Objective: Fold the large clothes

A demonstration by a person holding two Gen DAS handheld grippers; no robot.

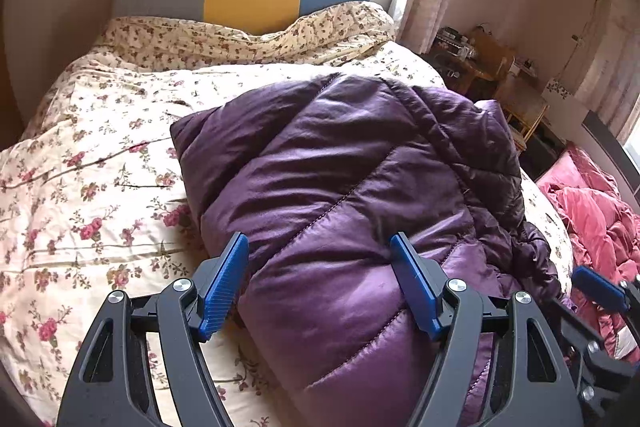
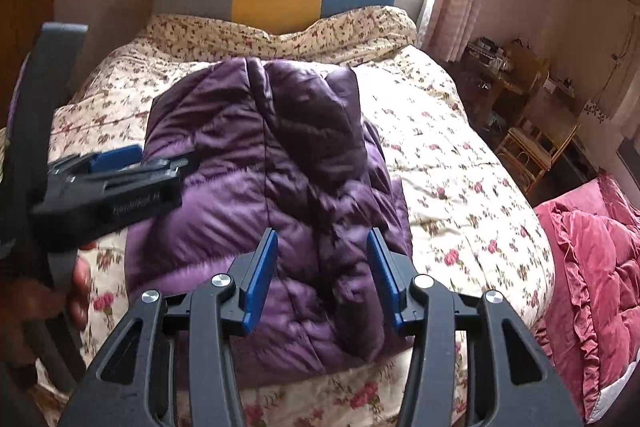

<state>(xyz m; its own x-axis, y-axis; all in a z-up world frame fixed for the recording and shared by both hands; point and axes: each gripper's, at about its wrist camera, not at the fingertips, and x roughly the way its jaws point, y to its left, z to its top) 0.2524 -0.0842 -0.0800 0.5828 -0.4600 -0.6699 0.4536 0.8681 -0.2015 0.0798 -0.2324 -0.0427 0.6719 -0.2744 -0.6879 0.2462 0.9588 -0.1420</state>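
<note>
Both sets of fingers are spread wide with nothing between them: your left gripper hangs over the near end of the purple down jacket, and your right gripper hangs over its near right side. The jacket lies bunched into a thick bundle across the middle of the floral bedspread, its far edge short of the pillow; the right side looks looser and more crumpled than the left. To fold it well, I judge you should lower each pair of blue pads onto a near corner, bite through all the puffy layers at once, and lift evenly so trapped air escapes. Keep clear of the pink quilt lying off the bed's right side.
</note>
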